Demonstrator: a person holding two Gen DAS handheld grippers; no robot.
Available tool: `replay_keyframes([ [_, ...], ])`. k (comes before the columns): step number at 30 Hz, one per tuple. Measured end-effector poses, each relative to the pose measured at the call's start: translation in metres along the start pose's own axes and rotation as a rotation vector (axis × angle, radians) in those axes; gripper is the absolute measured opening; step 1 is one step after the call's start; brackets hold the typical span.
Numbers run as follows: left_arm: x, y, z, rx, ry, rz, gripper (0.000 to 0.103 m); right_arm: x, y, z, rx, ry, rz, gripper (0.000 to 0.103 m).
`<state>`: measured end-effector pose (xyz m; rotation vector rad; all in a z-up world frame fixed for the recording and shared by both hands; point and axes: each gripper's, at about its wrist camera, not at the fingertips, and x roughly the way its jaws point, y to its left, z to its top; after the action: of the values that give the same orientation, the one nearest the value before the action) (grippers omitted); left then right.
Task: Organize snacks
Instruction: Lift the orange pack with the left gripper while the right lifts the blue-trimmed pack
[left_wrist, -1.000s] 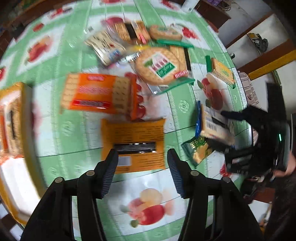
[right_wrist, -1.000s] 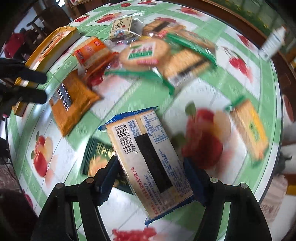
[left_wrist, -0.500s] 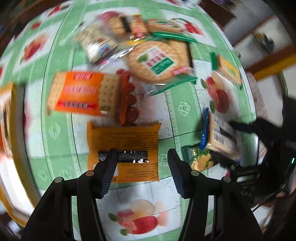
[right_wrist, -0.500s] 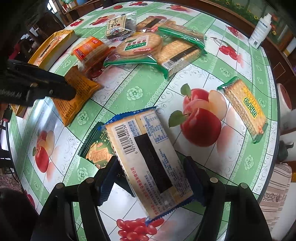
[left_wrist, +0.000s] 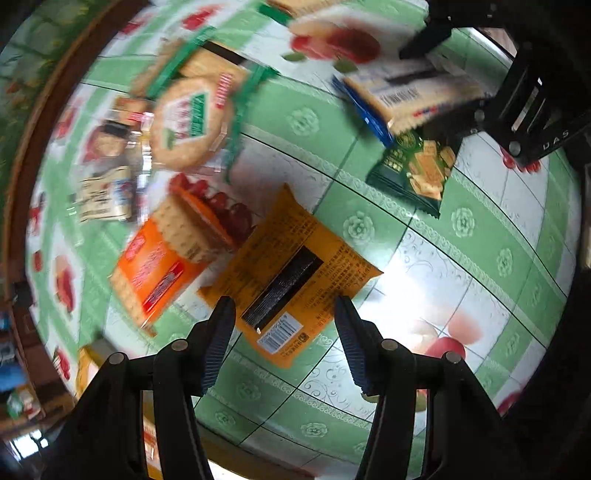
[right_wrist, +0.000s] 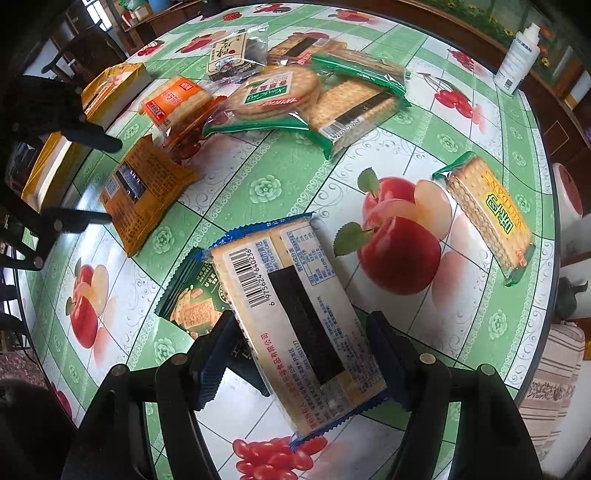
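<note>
left fingers (left_wrist: 282, 326) apart over orange packet (left_wrist: 291, 269); right fingers (right_wrist: 301, 345) clamp blue-edged cracker pack (right_wrist: 291, 321).

Home dining room, fruit-print tablecloth (right_wrist: 266, 192), chairs (right_wrist: 85, 48)

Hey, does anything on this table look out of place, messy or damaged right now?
Nothing looks torn or spilled. The snacks are just unsorted: several packs overlap in a loose pile at the far side, and one green cracker pack lies alone past the apple print. A dark green packet is partly covered by the blue-edged pack.
</note>
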<state>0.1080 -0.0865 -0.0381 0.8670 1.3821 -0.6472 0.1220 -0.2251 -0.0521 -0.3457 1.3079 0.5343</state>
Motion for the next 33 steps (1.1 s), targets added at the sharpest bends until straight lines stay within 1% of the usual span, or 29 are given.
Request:
replay_keyframes([
  [3, 0.004, 0.009, 0.013, 0.012, 0.022, -0.088, 0.054, 0.000, -0.005, 0.001, 0.026, -0.002, 0.007, 0.073],
  [5, 0.006, 0.018, 0.023, 0.016, 0.033, -0.132, 0.058, 0.001, -0.008, 0.001, 0.045, -0.003, 0.009, 0.073],
  [6, 0.007, 0.021, 0.027, 0.017, 0.042, -0.157, 0.063, 0.001, -0.011, 0.001, 0.053, -0.003, 0.011, 0.071],
  [7, 0.011, 0.031, 0.036, 0.022, 0.048, -0.174, 0.071, 0.001, -0.012, 0.002, 0.063, -0.003, 0.010, 0.071],
  [8, 0.013, 0.030, 0.036, 0.028, 0.057, -0.188, 0.076, 0.001, -0.013, 0.002, 0.067, -0.004, 0.008, 0.071],
  [9, 0.015, 0.026, 0.036, 0.049, 0.055, -0.190, 0.084, 0.001, -0.014, 0.002, 0.071, -0.003, 0.010, 0.071],
  [10, 0.016, 0.023, 0.036, 0.067, 0.053, -0.177, 0.085, 0.001, -0.015, 0.003, 0.074, -0.002, 0.012, 0.071],
  [13, 0.017, 0.012, 0.039, 0.131, 0.044, -0.077, 0.085, 0.001, -0.017, 0.005, 0.084, 0.002, 0.012, 0.071],
  [15, 0.019, 0.006, 0.041, 0.184, 0.045, -0.022, 0.085, 0.001, -0.019, 0.005, 0.089, 0.005, 0.010, 0.071],
  [16, 0.020, 0.004, 0.042, 0.206, 0.048, -0.006, 0.085, 0.002, -0.020, 0.006, 0.090, 0.006, 0.005, 0.071],
  [18, 0.020, 0.001, 0.044, 0.219, 0.056, 0.007, 0.085, 0.002, -0.020, 0.007, 0.092, 0.007, 0.002, 0.071],
  [20, 0.016, 0.004, 0.048, 0.224, 0.055, 0.012, 0.085, 0.003, -0.018, 0.008, 0.099, 0.009, 0.002, 0.071],
  [21, 0.013, 0.006, 0.051, 0.229, 0.040, 0.012, 0.085, 0.003, -0.018, 0.009, 0.101, 0.010, 0.002, 0.071],
  [24, 0.016, 0.015, 0.056, 0.205, 0.041, 0.008, 0.085, 0.004, -0.020, 0.010, 0.111, 0.008, 0.007, 0.072],
  [26, 0.029, 0.026, 0.068, 0.166, 0.081, -0.021, 0.085, 0.005, -0.020, 0.011, 0.116, 0.008, 0.007, 0.072],
  [27, 0.036, 0.033, 0.072, 0.136, 0.110, -0.047, 0.091, 0.005, -0.020, 0.011, 0.115, 0.009, 0.005, 0.072],
  [29, 0.043, 0.039, 0.076, 0.094, 0.152, -0.118, 0.093, 0.006, -0.019, 0.012, 0.114, 0.010, 0.005, 0.072],
  [31, 0.043, 0.037, 0.075, 0.112, 0.157, -0.116, 0.094, 0.006, -0.020, 0.012, 0.117, 0.008, 0.006, 0.072],
  [32, 0.042, 0.035, 0.075, 0.112, 0.148, -0.115, 0.094, 0.007, -0.021, 0.012, 0.117, 0.007, 0.007, 0.072],
  [33, 0.040, 0.036, 0.076, 0.088, 0.131, -0.118, 0.094, 0.007, -0.020, 0.013, 0.117, 0.003, 0.004, 0.072],
])
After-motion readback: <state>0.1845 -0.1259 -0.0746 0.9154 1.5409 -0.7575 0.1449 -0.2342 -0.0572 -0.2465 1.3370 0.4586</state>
